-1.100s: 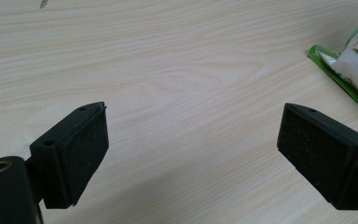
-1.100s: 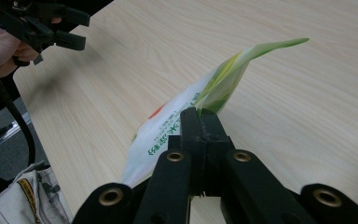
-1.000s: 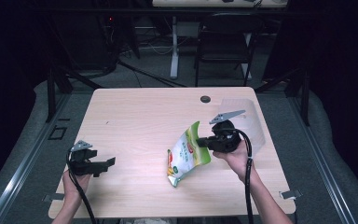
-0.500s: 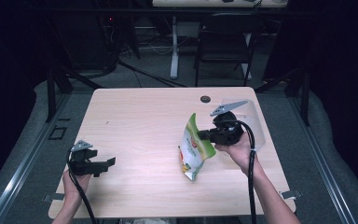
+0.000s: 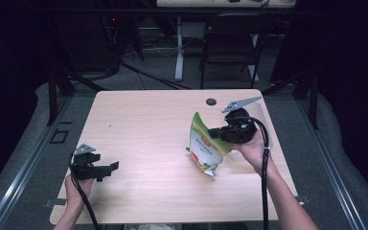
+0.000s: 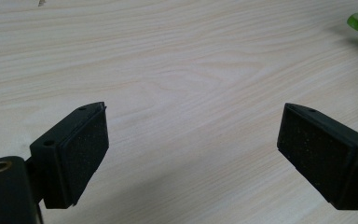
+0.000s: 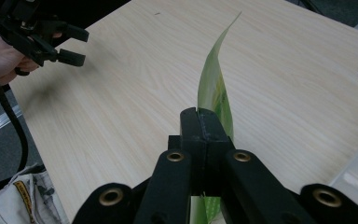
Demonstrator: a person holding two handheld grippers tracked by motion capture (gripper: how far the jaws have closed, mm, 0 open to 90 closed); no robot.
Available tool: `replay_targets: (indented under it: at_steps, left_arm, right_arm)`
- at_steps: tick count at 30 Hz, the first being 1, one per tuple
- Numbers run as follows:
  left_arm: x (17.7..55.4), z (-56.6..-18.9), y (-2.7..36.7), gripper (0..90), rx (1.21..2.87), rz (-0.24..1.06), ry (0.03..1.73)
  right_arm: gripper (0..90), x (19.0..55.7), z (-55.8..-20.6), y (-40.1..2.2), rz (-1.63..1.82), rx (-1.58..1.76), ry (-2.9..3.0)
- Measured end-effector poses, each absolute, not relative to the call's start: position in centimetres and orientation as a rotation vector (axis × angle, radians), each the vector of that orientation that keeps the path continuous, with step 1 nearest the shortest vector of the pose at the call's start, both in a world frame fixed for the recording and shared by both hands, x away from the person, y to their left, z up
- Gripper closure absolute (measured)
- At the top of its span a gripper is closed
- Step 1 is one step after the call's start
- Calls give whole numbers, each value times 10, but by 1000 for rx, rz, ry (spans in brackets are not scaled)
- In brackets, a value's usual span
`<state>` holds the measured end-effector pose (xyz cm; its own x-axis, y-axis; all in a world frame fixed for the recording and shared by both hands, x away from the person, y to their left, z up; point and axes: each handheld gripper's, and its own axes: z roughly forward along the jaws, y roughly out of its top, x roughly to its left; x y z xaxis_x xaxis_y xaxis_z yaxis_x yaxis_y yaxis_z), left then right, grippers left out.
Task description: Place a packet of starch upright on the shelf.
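Green snack bag (image 5: 204,146) now upright, raised from its tilted lie of a second ago; pinched at its edge between closed fingers of right gripper (image 5: 214,132). Lift apparently under way. Left gripper (image 5: 113,166) open, empty, well apart.

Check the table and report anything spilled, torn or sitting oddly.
Nothing is spilled or visibly torn. The green snack bag hangs tilted above the table, pinched at one edge by the right hand-held gripper. The left hand-held gripper is open and apart from it.
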<state>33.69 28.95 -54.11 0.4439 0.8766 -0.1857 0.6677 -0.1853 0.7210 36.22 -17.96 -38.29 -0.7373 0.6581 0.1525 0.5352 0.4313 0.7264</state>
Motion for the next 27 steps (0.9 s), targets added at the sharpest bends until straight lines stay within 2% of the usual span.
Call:
replay_targets:
  at_steps: [27]
  left_arm:
    - [337, -541, 289, 89, 1933, 348, 1299]
  right_arm:
    - [900, 376, -320, -204, 1162, 1050, 2407]
